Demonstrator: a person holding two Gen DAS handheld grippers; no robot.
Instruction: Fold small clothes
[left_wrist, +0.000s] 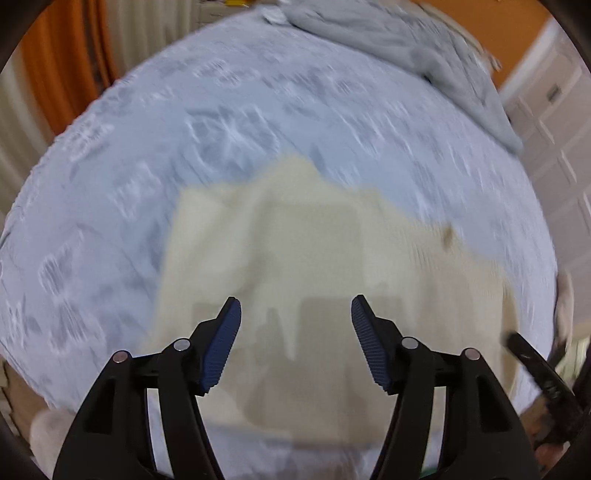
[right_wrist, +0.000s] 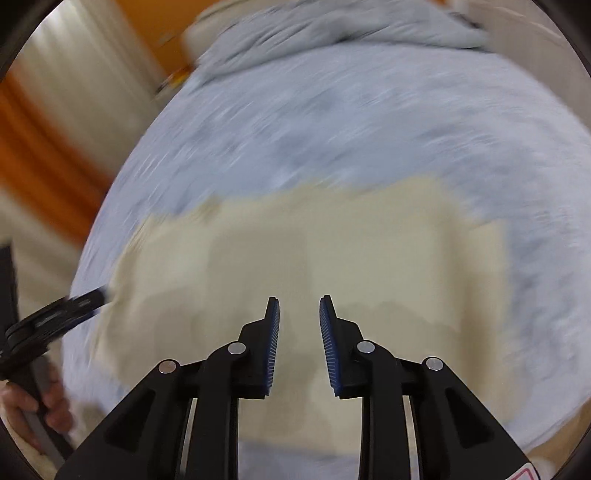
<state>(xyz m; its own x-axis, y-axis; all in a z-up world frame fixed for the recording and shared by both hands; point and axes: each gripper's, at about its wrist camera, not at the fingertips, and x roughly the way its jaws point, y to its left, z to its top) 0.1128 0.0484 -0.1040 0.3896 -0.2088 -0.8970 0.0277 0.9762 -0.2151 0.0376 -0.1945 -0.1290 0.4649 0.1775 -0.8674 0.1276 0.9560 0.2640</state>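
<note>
Left tongs (left_wrist: 296, 308): black plastic linkage arms, round silver pivot pins, blue ribbed pads (left_wrist: 225, 341). Right tongs (right_wrist: 299, 308): same build, with a red-outlined label at the base. Bare hand (right_wrist: 33, 410) grips a grey handle.

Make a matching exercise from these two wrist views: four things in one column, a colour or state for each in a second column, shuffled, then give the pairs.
Things:
1. cream garment
2. bedspread
3. grey cloth
4. left gripper

Descriptions:
A. bunched up at the far edge of the bed
B. jaws apart, nothing between the pads
C. pale blue-white with a pattern
D. lying spread out under both grippers

Pairs: 1-D, 2-C, 3-A, 4-B
</note>
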